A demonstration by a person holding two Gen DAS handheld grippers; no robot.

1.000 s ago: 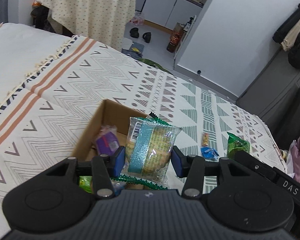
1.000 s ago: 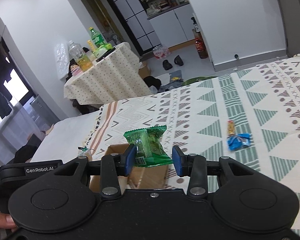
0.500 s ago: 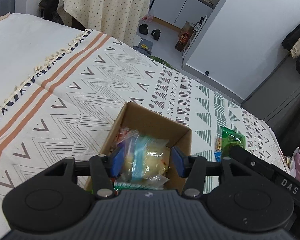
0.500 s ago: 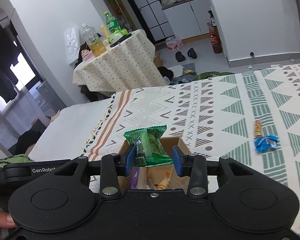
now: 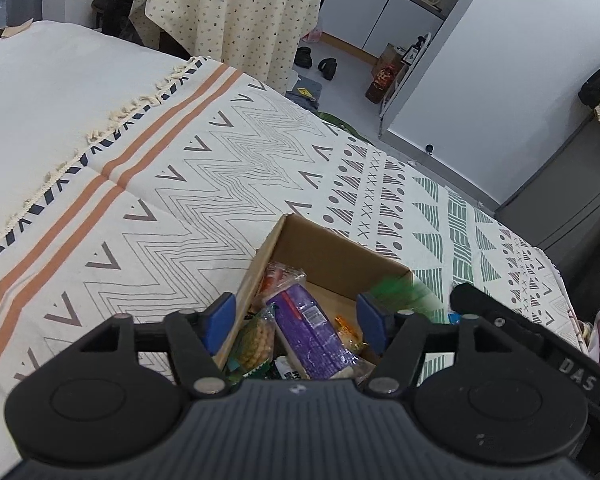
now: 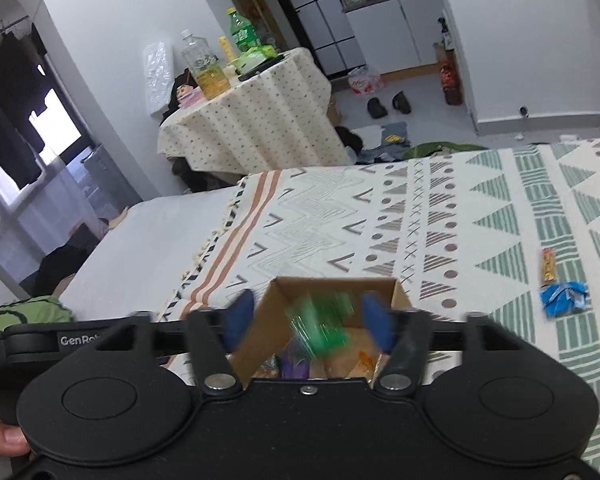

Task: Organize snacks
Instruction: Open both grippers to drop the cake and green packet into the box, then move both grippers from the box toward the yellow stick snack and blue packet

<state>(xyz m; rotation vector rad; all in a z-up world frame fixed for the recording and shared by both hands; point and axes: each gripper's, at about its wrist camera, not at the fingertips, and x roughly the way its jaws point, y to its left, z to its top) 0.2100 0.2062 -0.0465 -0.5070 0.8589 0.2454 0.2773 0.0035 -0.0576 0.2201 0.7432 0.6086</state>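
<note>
Your work surface is a bed covered by a cream woven blanket [image 5: 228, 184] with grey zigzags, orange stripes and green triangle bands; its fringed edge lies over a plain white sheet [image 5: 52, 80]. Beyond the bed stands a round table under a dotted cream tablecloth [image 6: 256, 120], carrying bottles.

On the blanket sits an open brown cardboard box [image 5: 332, 252], also seen from your right wrist [image 6: 336, 286]. Inside it lie a purple rectangular wrapped pack [image 5: 312, 336], a clear packet of round yellow biscuits [image 5: 254, 340] against the left wall, a red-and-orange wrapped snack [image 5: 278, 276] towards the far left corner, and a small orange wrapper [image 5: 346, 330] to the right of the purple pack.

Your left gripper [image 5: 296, 322] is above the near end of the box with its blue-padded jaws spread wide and nothing between them. Your right gripper [image 6: 308, 320] is likewise above the box, jaws wide apart; a green plastic snack packet [image 6: 320, 328] appears between them, motion-blurred, touching neither pad, over the box opening. From the left wrist the same green packet shows as a blur at the box's right rim [image 5: 404, 294].

Outside the box, well to its right on the green-triangle band, lie a crumpled blue wrapper [image 6: 564, 298] and, just beyond it, a small yellow-and-red snack bar [image 6: 549, 266]. A thumb [image 6: 4, 438] grips the right gripper's body at lower left.
</note>
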